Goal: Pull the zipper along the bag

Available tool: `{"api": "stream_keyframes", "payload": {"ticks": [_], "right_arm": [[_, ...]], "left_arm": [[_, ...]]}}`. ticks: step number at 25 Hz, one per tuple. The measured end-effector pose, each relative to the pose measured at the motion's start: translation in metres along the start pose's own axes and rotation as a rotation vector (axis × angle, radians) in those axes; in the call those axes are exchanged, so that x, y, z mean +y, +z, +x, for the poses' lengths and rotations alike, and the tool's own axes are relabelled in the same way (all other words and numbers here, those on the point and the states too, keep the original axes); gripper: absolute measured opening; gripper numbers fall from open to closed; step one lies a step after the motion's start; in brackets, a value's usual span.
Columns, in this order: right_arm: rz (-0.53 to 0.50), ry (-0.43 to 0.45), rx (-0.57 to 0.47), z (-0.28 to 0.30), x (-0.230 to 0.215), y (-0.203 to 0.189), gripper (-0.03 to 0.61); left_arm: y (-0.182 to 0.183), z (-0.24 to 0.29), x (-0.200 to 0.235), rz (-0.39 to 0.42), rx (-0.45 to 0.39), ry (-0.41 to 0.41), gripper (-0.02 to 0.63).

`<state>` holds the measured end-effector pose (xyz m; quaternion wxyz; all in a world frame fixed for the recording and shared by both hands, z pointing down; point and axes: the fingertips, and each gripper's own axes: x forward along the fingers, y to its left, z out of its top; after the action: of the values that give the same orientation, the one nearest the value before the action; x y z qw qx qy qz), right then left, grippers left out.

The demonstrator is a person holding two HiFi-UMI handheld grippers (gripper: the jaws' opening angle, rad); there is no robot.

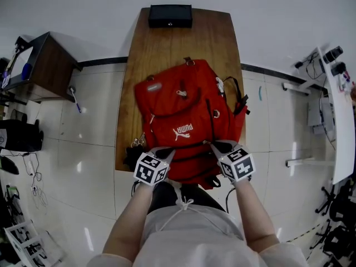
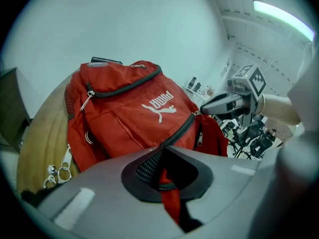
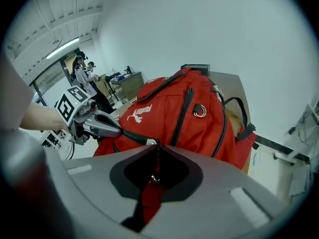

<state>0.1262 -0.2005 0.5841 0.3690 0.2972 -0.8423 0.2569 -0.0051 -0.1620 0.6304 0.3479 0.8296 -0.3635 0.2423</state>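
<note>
Clamped tight with the left gripper (image 1: 168, 151) on red nylon beside the toothed black zipper (image 2: 179, 129), at the near, overhanging edge of the bag (image 1: 178, 107). Pinched shut with the right gripper (image 1: 214, 146) on the small metal zipper pull (image 3: 154, 178). Forearms stretched forward, parallel. Bare wooden table (image 1: 139, 54) beyond, up to a black box (image 1: 170, 15).

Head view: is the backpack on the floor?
No, the red backpack lies on the wooden table, with the tiled floor visible on either side.

left tool (image 2: 163, 153) clamping red backpack (image 2: 124, 116) fabric | right tool (image 2: 204, 107) tip touching zipper (image 2: 182, 130) end | backpack lying on wooden bench (image 2: 40, 133)
</note>
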Motion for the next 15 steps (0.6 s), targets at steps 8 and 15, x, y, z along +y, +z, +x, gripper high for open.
{"api": "stream_keyframes", "payload": {"ticks": [8,15], "right_arm": [[-0.057,-0.102,-0.022,-0.002,-0.005,0.006,0.034],[-0.218,-0.221,-0.331,-0.053,0.03,0.081,0.008]], "left_arm": [[-0.003,-0.009,0.003,0.027,0.027,0.031,0.006],[0.069,-0.069,-0.02,0.146,-0.235,0.025,0.006]]}}
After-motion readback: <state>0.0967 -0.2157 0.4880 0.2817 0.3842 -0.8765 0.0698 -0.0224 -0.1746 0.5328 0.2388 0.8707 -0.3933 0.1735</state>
